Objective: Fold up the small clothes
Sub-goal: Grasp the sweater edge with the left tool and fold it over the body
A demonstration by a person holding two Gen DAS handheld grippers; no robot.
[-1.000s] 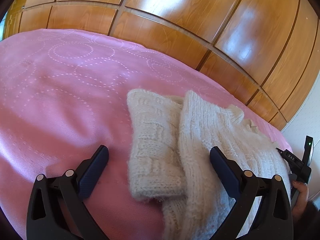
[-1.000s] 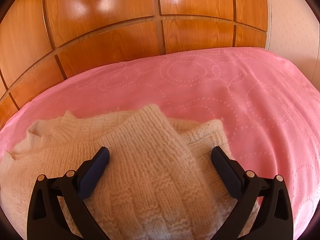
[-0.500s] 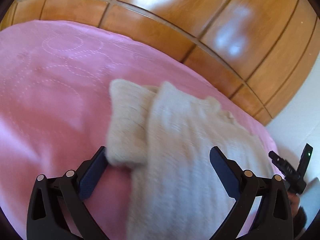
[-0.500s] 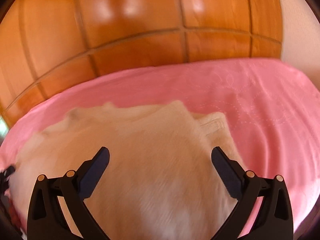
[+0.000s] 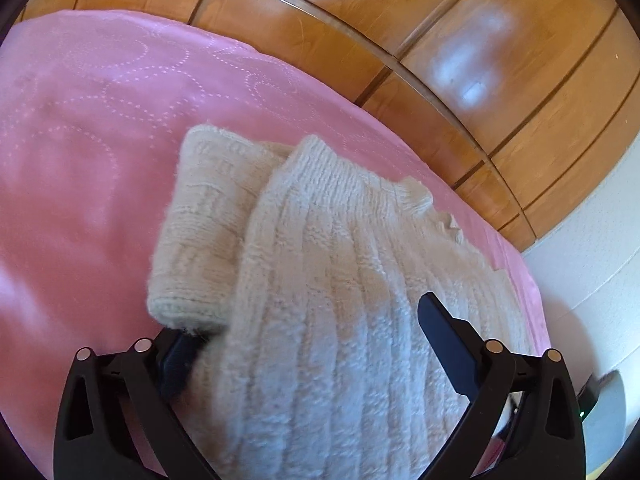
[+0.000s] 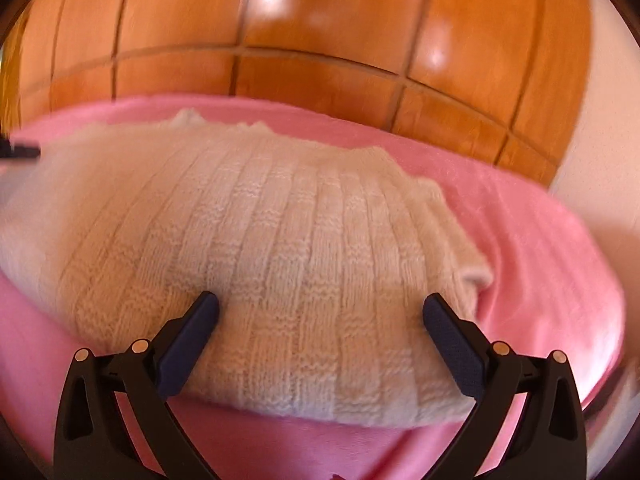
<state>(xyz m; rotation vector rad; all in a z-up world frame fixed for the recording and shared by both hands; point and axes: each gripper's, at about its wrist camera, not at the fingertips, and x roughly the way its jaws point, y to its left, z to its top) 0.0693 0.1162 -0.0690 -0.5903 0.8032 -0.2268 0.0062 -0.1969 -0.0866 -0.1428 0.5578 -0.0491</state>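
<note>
pink bedspread (image 5: pixel 80 128) with stitched circles, glossy wood panelling (image 5: pixel 460 60) behind it. left gripper (image 5: pixel 304 340): jaws spread wide, nothing clamped; a second ago the cream knit sweater (image 5: pixel 328 280) lay ahead of the fingers, now it fills the gap between them, left finger (image 5: pixel 176 364) tucked under the folded sleeve cuff (image 5: pixel 188 312), the other finger on top of the knit's body. right gripper (image 6: pixel 320 332): also wide open, holding nothing; its view swung from an angled look at the crossed sleeves to square-on with the sweater's (image 6: pixel 260 248) near edge, which sits between and under the fingertips. frame is motion-blurred. sleeves look already folded in, bundle lies flat on the bed. read: both tools have closed in on the near hem, likely lining up to pinch it for the next fold. neither has bitten yet.
</note>
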